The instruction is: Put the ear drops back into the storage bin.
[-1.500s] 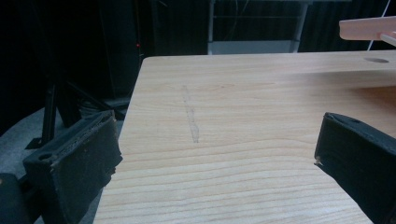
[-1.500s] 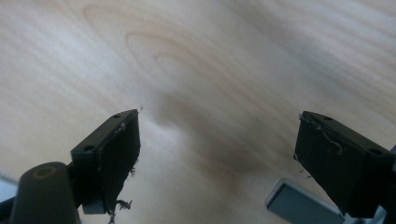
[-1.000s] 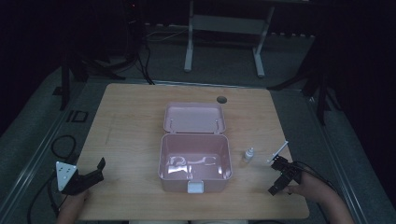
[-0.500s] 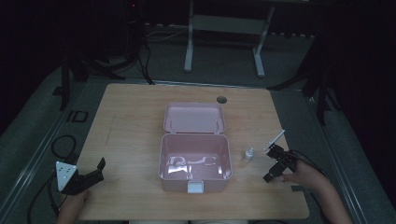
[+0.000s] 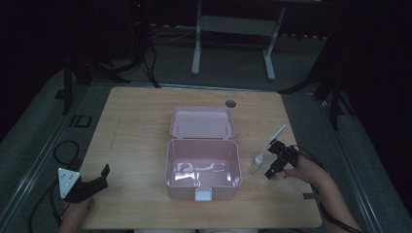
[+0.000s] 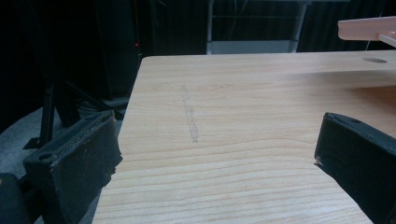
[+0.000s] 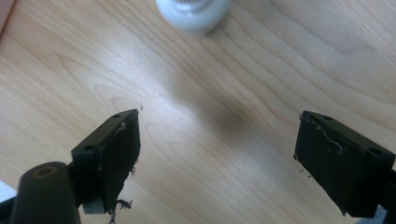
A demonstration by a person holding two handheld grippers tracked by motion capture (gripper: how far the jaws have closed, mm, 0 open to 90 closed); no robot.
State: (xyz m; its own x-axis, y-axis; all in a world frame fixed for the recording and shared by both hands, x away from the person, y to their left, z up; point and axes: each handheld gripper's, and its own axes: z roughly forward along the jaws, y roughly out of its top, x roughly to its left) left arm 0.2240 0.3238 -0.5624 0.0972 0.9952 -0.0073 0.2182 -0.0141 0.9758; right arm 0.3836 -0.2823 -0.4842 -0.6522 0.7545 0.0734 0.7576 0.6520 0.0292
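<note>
Light wooden tabletop (image 5: 141,126) with a pale pink plastic box (image 5: 203,167) at its centre, hinged lid (image 5: 202,123) thrown back flat behind it toward the far edge. Box interior looks mostly bare with some clear glossy wrapping or glare at the bottom, can't tell which. White latch tab (image 5: 203,194) on the near wall.

Small white plastic bottle (image 5: 258,160) stands upright on the tabletop just right of the box, apart from it. In the right gripper view the bottle's (image 7: 194,13) rounded body is at the top edge, ahead of the jaws, not between them.

Right tongs (image 5: 275,160) sit just right of the bottle, near it, not touching, held by the right hand (image 5: 305,168) with the forearm coming in from the lower right. Jaws wide apart in the right gripper view, bare wood between them (image 7: 217,154). A thin white strip sticks up from the far end of this gripper.

Left tongs (image 5: 99,177) rest at the near left corner of the tabletop, grey three-cornered plate (image 5: 66,179) on top, well apart from the box. Jaws spread apart, nothing between them (image 6: 217,154), bare wood grain ahead. Pink box lid edge (image 6: 366,29) visible at upper right of the left gripper view.
</note>
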